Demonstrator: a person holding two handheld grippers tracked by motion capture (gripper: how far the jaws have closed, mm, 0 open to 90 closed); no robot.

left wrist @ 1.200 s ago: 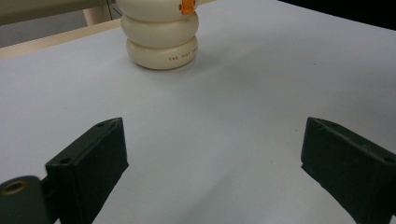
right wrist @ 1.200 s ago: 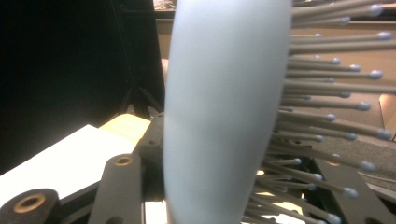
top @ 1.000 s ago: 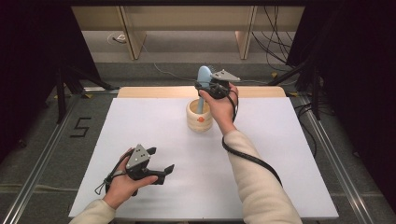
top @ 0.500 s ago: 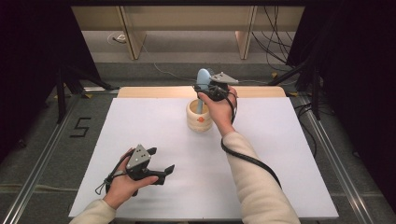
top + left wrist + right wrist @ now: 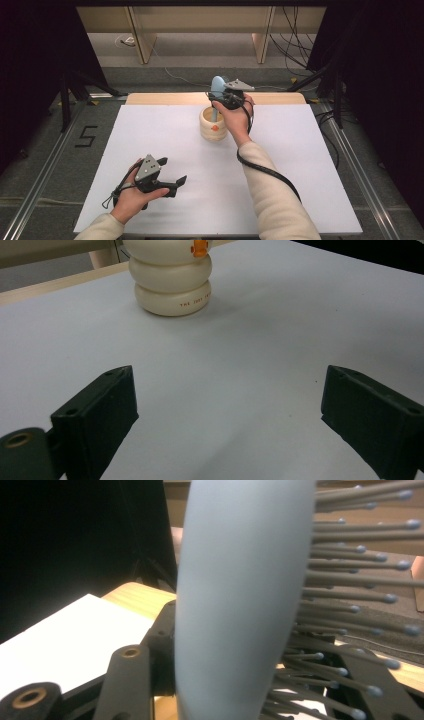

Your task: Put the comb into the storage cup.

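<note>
Item: hairbrush (image 5: 218, 90), pale blue-grey, bristled head up, handle down inside holder (image 5: 213, 125). Holder: cream, ribbed, small orange mark on side, stands at far centre of white surface (image 5: 150, 135).
R tool (image 5: 223, 98): above holder, jaws clamped on brush; R gripper view shows brush back (image 5: 240, 595) close up, bristles to one side.
L tool (image 5: 172, 177): near edge of surface, well apart from holder, jaws wide, nothing btwn them; L gripper view has holder (image 5: 172, 280) ahead.

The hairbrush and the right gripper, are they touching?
Touching. In the right gripper view the hairbrush sits clamped between the black jaws of the right gripper, head and bristles pressed against them.
</note>
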